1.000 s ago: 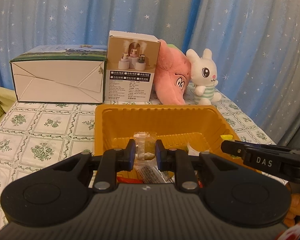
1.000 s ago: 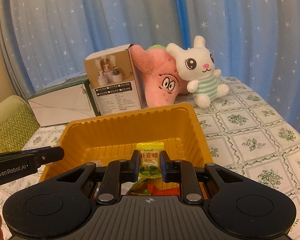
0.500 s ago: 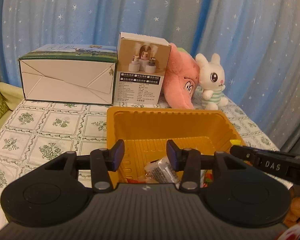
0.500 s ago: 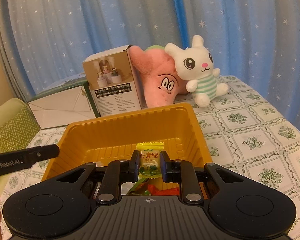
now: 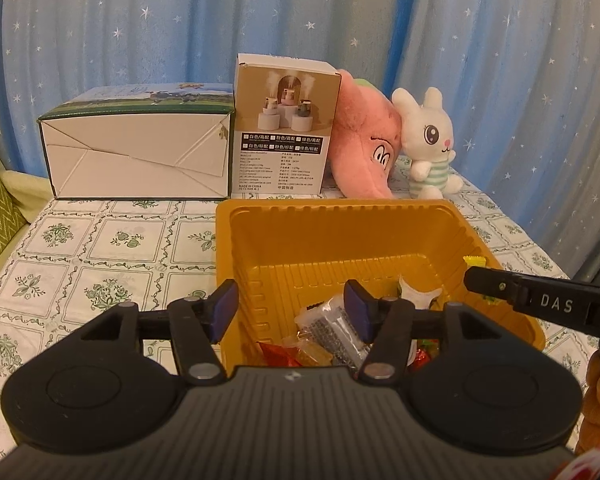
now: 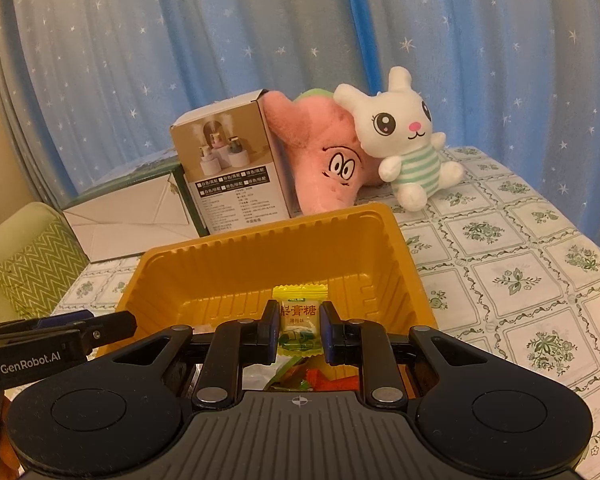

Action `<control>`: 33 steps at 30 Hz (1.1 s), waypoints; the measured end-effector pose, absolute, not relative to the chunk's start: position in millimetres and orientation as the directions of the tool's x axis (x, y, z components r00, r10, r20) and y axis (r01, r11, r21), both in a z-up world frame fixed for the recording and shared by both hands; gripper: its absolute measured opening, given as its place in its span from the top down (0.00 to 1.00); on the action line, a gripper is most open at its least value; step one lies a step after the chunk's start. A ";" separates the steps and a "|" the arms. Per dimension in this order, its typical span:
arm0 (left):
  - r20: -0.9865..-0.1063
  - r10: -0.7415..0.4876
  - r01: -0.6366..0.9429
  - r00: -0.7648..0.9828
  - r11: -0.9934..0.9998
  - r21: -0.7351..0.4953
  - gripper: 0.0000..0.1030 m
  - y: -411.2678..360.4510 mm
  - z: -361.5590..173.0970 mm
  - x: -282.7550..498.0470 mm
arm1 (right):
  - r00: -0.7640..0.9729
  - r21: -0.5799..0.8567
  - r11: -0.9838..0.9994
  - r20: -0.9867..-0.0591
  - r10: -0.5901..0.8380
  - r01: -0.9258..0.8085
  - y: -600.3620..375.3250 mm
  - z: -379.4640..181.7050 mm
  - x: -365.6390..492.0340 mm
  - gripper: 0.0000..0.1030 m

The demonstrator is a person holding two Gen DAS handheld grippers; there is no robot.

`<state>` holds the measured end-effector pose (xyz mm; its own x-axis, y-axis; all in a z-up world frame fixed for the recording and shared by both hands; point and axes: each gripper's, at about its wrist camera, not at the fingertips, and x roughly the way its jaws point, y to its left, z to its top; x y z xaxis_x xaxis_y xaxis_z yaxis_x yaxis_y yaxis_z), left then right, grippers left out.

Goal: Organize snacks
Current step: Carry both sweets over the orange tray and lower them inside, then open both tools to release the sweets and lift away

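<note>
left tongs (image 5: 292,310) opening, nothing between, clear-wrapped snack (image 5: 332,330) in orange tray (image 6: 260,264). right tongs (image 6: 299,330) clamped on yellow candy (image 6: 299,320); release best made low over tray.

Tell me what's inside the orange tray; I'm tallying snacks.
In the orange tray: a clear-wrapped snack, red and amber wrapped candies, a white wrapper. The gripper bodies cover the tray's near end. The right gripper holds a yellow candy above it.

Orange tray (image 5: 340,236), yellow candy wrapper (image 6: 299,312) (green print), star-speckled blue curtain (image 5: 140,20), green-floral tablecloth (image 5: 100,248)
</note>
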<state>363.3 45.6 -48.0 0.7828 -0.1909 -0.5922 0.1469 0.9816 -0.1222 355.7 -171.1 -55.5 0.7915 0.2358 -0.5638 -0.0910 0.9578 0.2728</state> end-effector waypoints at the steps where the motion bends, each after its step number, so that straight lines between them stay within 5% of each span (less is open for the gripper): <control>1: -0.592 -0.193 0.149 0.782 0.981 -0.123 0.46 45.3 -48.2 363.2 | 0.791 0.276 0.957 -0.565 0.236 -0.089 -171.2 -55.8 355.8 0.79; 13: -0.602 -0.183 0.147 0.778 0.983 -0.109 0.40 43.0 -50.3 363.6 | 0.803 0.295 0.950 -0.540 0.251 -0.098 -173.0 -56.7 357.8 0.77; 14: -0.603 -0.179 0.145 0.777 0.984 -0.105 0.38 43.7 -50.9 363.6 | 0.803 0.301 0.949 -0.538 0.255 -0.100 -174.0 -57.5 358.2 0.73; 16: -0.604 -0.172 0.140 0.778 0.985 -0.100 0.34 44.2 -51.3 363.6 | 0.809 0.314 0.946 -0.534 0.247 -0.081 -178.8 -58.0 358.2 0.35; 17: -0.604 -0.171 0.139 0.779 0.985 -0.100 0.32 44.8 -51.0 364.0 | 0.817 0.330 0.941 -0.523 0.241 -0.067 -182.8 -57.6 357.2 0.32; 33: -0.587 -0.138 0.130 0.798 0.990 -0.057 0.11 40.3 -51.0 358.7 | 0.838 0.366 0.930 -0.515 0.181 0.024 -205.0 -51.1 354.8 0.32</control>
<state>358.7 40.3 -51.0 0.7976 -0.1384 -0.5871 0.1301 0.9899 -0.0566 354.8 -205.0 -51.1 0.8377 0.1806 -0.5154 0.0244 0.9304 0.3657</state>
